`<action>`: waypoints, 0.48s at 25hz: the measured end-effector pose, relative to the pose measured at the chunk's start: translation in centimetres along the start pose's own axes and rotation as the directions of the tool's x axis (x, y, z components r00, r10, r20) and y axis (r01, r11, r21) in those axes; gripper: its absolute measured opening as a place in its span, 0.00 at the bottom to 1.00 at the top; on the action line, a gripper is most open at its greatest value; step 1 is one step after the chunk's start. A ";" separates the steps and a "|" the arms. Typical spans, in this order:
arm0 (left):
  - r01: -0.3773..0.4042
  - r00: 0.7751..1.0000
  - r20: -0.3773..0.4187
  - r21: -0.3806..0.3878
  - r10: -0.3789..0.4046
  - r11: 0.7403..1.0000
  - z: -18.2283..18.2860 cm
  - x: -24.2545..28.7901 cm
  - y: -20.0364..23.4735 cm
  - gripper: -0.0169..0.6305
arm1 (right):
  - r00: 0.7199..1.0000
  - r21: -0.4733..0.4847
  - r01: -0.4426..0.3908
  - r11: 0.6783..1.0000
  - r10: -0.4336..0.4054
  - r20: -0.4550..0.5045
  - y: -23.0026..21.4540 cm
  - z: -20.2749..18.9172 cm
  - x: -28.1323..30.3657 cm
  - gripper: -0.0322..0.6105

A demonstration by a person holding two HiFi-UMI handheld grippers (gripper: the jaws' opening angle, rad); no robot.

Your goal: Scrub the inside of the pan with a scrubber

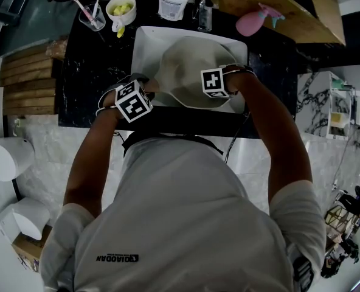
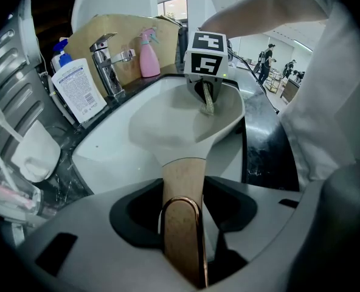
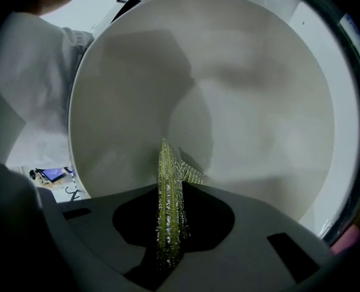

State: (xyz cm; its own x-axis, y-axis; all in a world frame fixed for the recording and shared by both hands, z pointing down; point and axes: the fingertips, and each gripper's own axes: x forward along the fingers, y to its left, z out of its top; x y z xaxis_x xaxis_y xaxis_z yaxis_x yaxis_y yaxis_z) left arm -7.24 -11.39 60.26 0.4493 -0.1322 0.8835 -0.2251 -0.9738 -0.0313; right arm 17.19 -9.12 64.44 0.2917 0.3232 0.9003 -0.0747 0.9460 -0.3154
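A pale cream pan sits tilted in the white sink. Its wooden handle with a copper-rimmed end runs between the jaws of my left gripper, which is shut on it. In the right gripper view the pan's inside fills the frame. A green glittery scrubber stands on edge, pinched in my right gripper, its tip against the pan's inner wall. From the left gripper view the right gripper hangs over the pan's far rim with the scrubber dangling below its marker cube.
A chrome tap, a pink spray bottle and a white soap bottle stand behind the sink. A glass with toothbrushes and a white cup are on the black counter.
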 end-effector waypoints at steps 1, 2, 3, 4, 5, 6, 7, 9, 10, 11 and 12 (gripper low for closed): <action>-0.002 1.000 0.001 0.001 0.002 1.000 0.0 0.0 0.0 0.35 | 1.000 0.006 -0.017 1.000 0.017 0.007 0.3 0.2 0.0 0.16; -0.003 1.000 0.001 0.003 0.003 1.000 0.0 0.0 0.0 0.35 | 0.999 0.012 -0.034 0.999 0.033 0.015 0.6 0.3 -0.1 0.17; -0.005 1.000 0.001 0.005 0.005 1.000 0.0 0.0 0.0 0.35 | 0.999 0.020 -0.049 0.999 0.049 0.024 0.8 0.4 -0.2 0.17; -0.006 1.000 0.000 0.006 0.006 1.000 0.1 0.0 0.0 0.35 | 0.997 0.028 -0.065 0.997 0.064 0.032 1.1 0.5 -0.3 0.16; -0.007 1.000 0.000 0.006 0.007 1.000 0.1 0.0 0.0 0.35 | 0.996 0.039 -0.082 0.996 0.080 0.042 1.3 0.6 -0.4 0.16; -0.007 1.000 0.000 0.007 0.007 1.000 0.1 -0.1 0.0 0.35 | 0.994 0.051 -0.099 0.994 0.097 0.052 1.5 0.8 -0.4 0.16; -0.007 1.000 -0.001 0.007 0.007 1.000 0.1 0.0 0.0 0.35 | 0.992 0.064 -0.117 0.991 0.113 0.063 1.7 0.9 -0.5 0.16; -0.007 1.000 -0.002 0.007 0.007 1.000 0.0 0.0 0.0 0.35 | 0.988 0.096 -0.143 0.985 0.136 0.080 1.8 1.2 -0.6 0.16; -0.008 1.000 -0.003 0.007 0.008 1.000 0.0 0.0 0.1 0.35 | 0.986 0.111 -0.151 0.982 0.142 0.085 1.8 1.4 -0.6 0.16; -0.008 1.000 -0.003 0.007 0.008 1.000 0.0 0.0 0.1 0.35 | 0.984 0.126 -0.161 0.979 0.151 0.091 1.8 1.6 -0.6 0.16; -0.008 1.000 -0.003 0.007 0.008 1.000 0.0 0.0 0.1 0.35 | 0.981 0.139 -0.179 0.974 0.165 0.106 1.9 2.0 -0.6 0.16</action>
State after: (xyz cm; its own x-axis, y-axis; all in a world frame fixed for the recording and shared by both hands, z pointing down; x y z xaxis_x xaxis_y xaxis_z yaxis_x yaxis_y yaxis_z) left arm -7.27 -11.52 60.29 0.4447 -0.1395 0.8848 -0.2230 -0.9739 -0.0415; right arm 15.00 -7.50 63.85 0.1724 0.4755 0.8627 -0.2578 0.8670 -0.4264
